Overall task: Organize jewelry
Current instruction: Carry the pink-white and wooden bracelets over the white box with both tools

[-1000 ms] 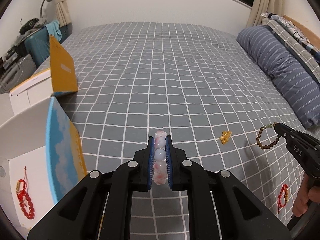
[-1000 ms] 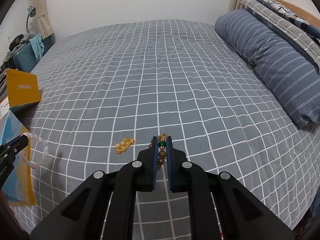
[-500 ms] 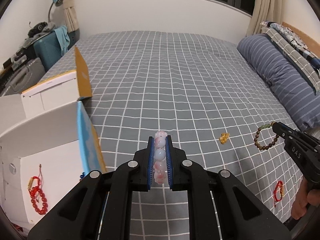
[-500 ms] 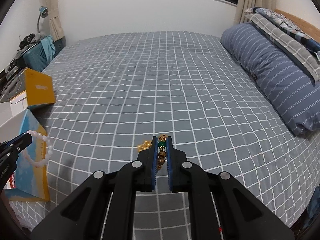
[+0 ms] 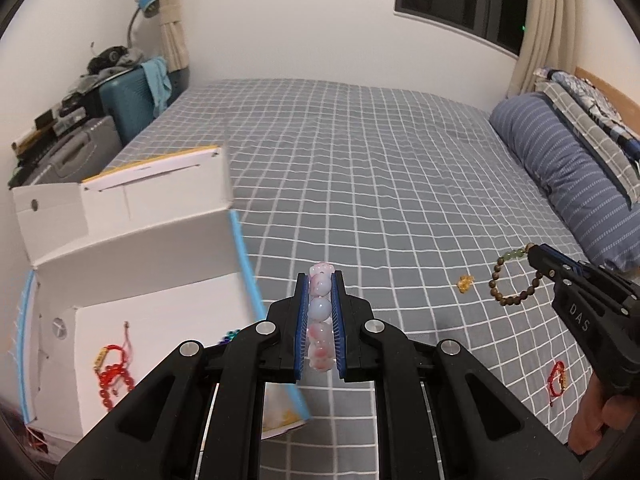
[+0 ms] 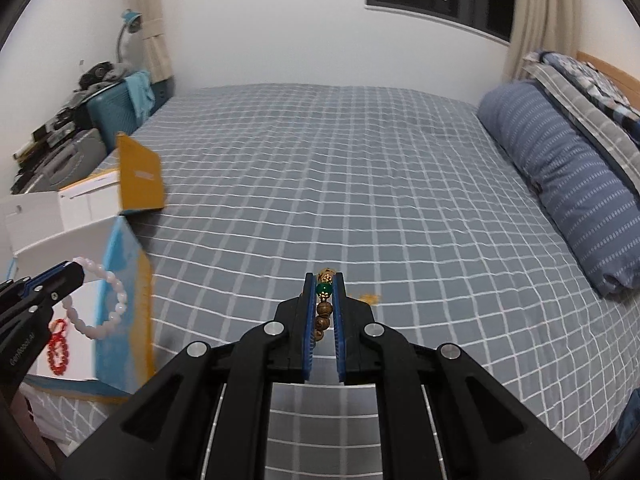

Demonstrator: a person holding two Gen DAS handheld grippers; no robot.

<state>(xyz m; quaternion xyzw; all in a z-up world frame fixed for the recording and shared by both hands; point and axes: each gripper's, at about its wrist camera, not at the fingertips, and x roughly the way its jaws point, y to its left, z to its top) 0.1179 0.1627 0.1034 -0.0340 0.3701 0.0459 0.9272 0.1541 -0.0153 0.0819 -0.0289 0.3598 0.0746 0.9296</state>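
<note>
Above the checked bedspread (image 5: 360,184) | left gripper (image 5: 320,280) clamped on pink bead bracelet (image 5: 320,316), right gripper (image 6: 325,284) clamped on brown bead bracelet (image 6: 322,316) | step: carrying both | next: reach over white box (image 5: 160,320), then release.

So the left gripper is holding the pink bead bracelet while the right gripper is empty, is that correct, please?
Not quite: the right gripper is not empty; it is shut on the brown bead bracelet, as the right wrist view shows. The left gripper does hold the pink bead bracelet.
</note>
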